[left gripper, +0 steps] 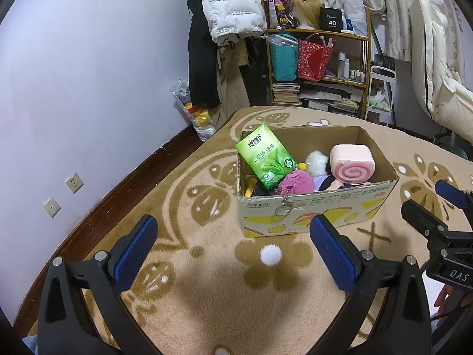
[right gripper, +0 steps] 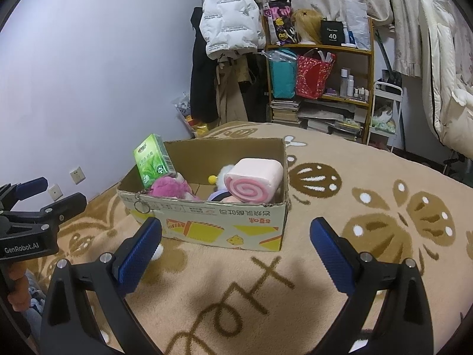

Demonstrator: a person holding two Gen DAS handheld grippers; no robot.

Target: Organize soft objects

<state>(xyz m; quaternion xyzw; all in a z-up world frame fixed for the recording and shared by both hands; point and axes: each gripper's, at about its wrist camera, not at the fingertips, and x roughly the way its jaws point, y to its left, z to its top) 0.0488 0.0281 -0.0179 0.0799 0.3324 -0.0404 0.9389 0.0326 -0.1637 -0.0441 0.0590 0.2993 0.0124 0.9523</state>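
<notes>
A cardboard box (left gripper: 310, 213) (right gripper: 224, 224) stands on the patterned blanket. Inside it are a green tissue pack (left gripper: 266, 156) (right gripper: 152, 159) leaning against the left wall, a pink swirl-roll plush (left gripper: 351, 162) (right gripper: 252, 185), a magenta plush (left gripper: 295, 182) (right gripper: 170, 189) whose keyring hangs over the front wall, and a white fluffy toy (left gripper: 317, 162). My left gripper (left gripper: 233, 245) is open and empty, in front of the box. My right gripper (right gripper: 236, 245) is open and empty too, a little right of it. The right gripper (left gripper: 437, 204) also shows at the left view's edge.
A beige blanket (left gripper: 207, 295) with brown flower patterns covers the surface. Behind it stand a wooden shelf (left gripper: 319, 59) with bags, books and bottles, hanging coats (left gripper: 230, 9), and a white chair (left gripper: 437, 74) at the right. Wall sockets (left gripper: 74, 182) are on the left.
</notes>
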